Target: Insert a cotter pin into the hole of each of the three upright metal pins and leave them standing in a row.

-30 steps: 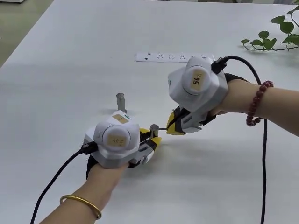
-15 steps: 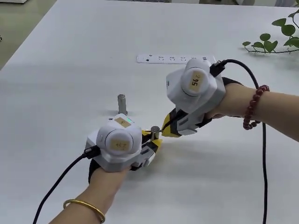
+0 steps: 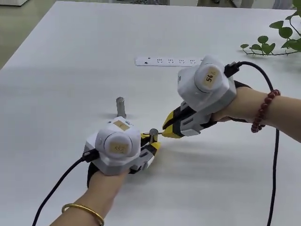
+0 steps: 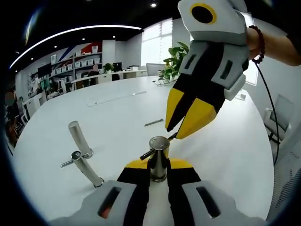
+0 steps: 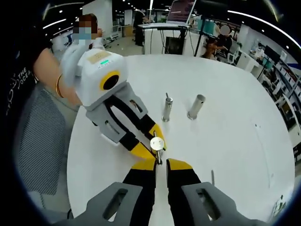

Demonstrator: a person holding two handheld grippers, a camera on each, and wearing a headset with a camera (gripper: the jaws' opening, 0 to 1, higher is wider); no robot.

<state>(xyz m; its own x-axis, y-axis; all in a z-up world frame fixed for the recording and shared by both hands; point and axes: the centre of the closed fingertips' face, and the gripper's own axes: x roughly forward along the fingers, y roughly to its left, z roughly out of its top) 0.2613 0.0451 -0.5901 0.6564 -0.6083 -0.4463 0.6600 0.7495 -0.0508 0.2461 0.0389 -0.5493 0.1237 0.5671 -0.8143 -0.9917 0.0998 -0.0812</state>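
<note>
One grey metal pin is cottered, a bare pin remains; left gripper clamps the third pin, right gripper pinches its thin wire cotter in.

The white left tool and right tool have yellow-tipped jaws (black cables).

White desk; a power strip lies flat toward its far side; a leafy vine trails over the far right corner; a bare metal pin and a second metal pin stand near each other, the second with a fitted cotter pin through its top; a loose cotter pin lies well apart from them.
</note>
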